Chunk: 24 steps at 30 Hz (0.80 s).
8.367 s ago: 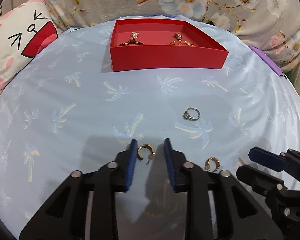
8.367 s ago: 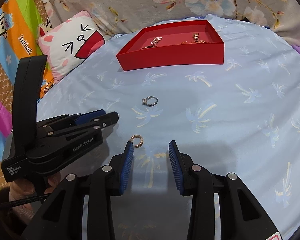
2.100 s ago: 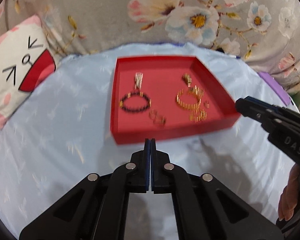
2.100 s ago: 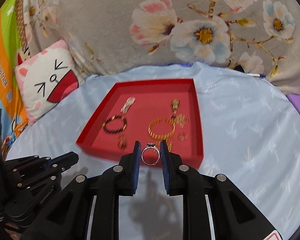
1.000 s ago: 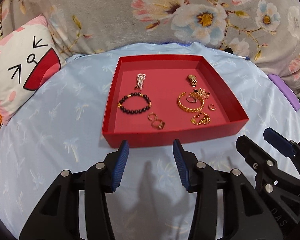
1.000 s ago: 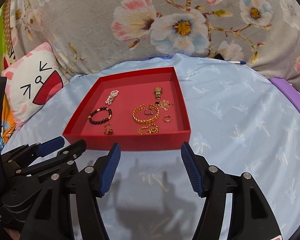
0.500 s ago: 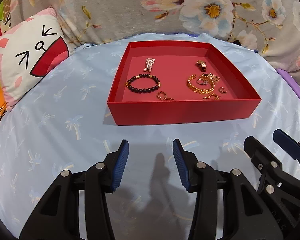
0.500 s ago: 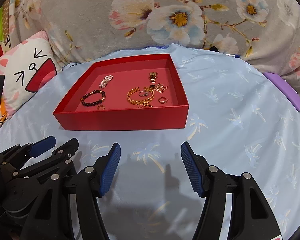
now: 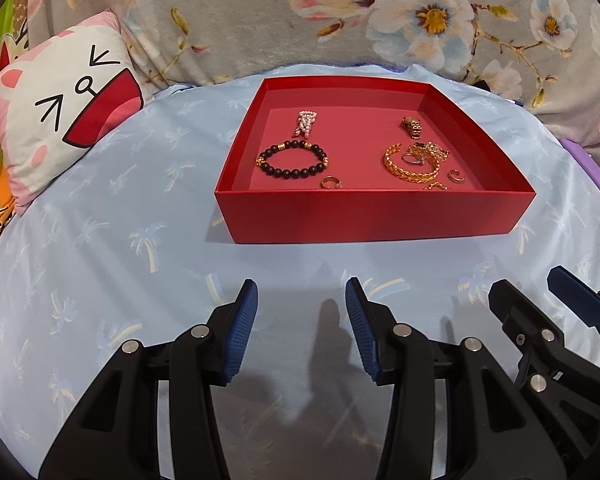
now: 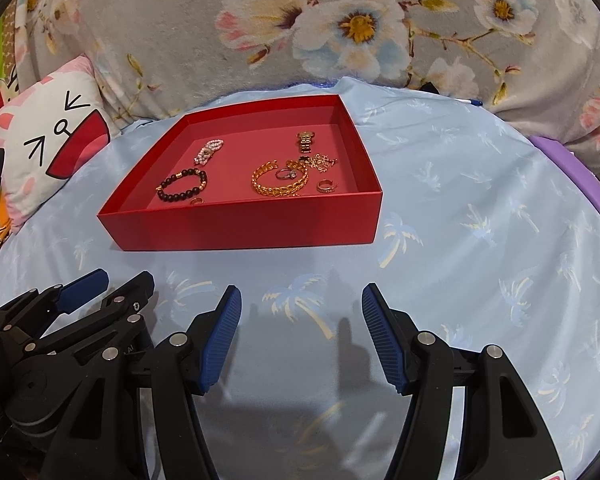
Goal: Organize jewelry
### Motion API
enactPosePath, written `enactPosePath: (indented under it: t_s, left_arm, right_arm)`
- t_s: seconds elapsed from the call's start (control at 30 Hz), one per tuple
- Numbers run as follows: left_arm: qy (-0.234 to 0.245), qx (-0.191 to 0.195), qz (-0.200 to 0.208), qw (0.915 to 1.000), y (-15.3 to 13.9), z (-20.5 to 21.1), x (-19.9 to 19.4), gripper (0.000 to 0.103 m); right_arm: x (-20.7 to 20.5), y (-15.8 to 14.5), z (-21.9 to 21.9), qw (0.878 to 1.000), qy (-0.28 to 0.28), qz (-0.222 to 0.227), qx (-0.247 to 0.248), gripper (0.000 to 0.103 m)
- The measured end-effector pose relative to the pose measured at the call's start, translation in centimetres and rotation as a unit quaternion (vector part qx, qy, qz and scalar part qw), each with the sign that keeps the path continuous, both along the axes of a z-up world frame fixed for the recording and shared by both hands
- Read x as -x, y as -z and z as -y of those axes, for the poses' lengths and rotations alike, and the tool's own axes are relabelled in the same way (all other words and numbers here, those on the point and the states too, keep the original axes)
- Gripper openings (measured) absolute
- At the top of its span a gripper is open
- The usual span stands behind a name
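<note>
Several jewelry pieces lie inside the red tray: light, small, slippery, chains limp; pinch rings across the band. Left hand-held gripper and right hand-held gripper hover before the tray, jaws apart, empty.
</note>
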<state>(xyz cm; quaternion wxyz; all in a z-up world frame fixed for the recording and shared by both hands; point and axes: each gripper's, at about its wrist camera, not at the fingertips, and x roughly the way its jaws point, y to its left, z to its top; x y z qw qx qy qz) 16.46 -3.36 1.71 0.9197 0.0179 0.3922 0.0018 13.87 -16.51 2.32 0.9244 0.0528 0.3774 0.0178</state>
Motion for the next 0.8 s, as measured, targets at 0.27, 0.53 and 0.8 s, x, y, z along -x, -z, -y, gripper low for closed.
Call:
enactPosePath:
  t_s: [0.27,0.53,0.8]
  left_arm:
    - [-0.001,0.007,-0.005,1.0000,0.48,-0.12,-0.27,0.044]
    - [-0.013,-0.003,-0.005,0.9999,0.73,-0.03,-0.32,0.048]
    - [-0.020,-0.009,-0.006,0.9997,0.83,0.00,-0.32,0.050]
  right_arm:
    - [-0.06,0.51,0.15,1.000,0.003,0.003,0.003,0.064]
    - [-0.24,0.80,0.31,1.000,0.010,0.000,0.003,0.068]
    - [-0.28,0.92,0.40,1.000,0.012,-0.001,0.006,0.069]
